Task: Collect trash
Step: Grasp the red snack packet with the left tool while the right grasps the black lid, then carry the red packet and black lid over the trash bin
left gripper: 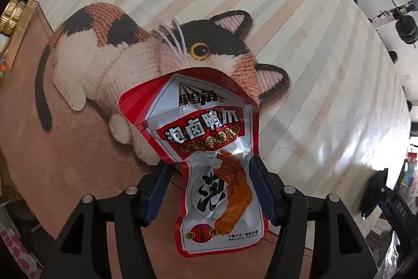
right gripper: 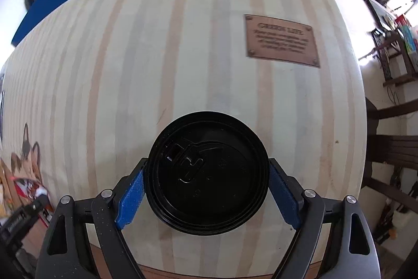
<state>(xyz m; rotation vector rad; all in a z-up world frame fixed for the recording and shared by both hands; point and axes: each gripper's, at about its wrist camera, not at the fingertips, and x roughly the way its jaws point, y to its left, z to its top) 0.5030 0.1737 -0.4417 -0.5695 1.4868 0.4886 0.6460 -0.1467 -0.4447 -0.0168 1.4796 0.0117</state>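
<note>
Pointing down over the striped tabletop (left gripper: 300, 49), the left gripper (left gripper: 209, 190) has a red and silver snack wrapper (left gripper: 209, 148) between its blue pads (left gripper: 262, 190); the right pad touches the wrapper's edge, but whether the jaws truly pinch it I cannot tell. Above the wrapper, a cat picture (left gripper: 125, 54) printed on the table peeks out. Over on the right, the right gripper (right gripper: 206, 190) straddles a black cup lid (right gripper: 209, 171) resting on the table, its jaws wide and its pads (right gripper: 130, 198) just beside the rim, with a brown plaque (right gripper: 280, 41) farther up.
</note>
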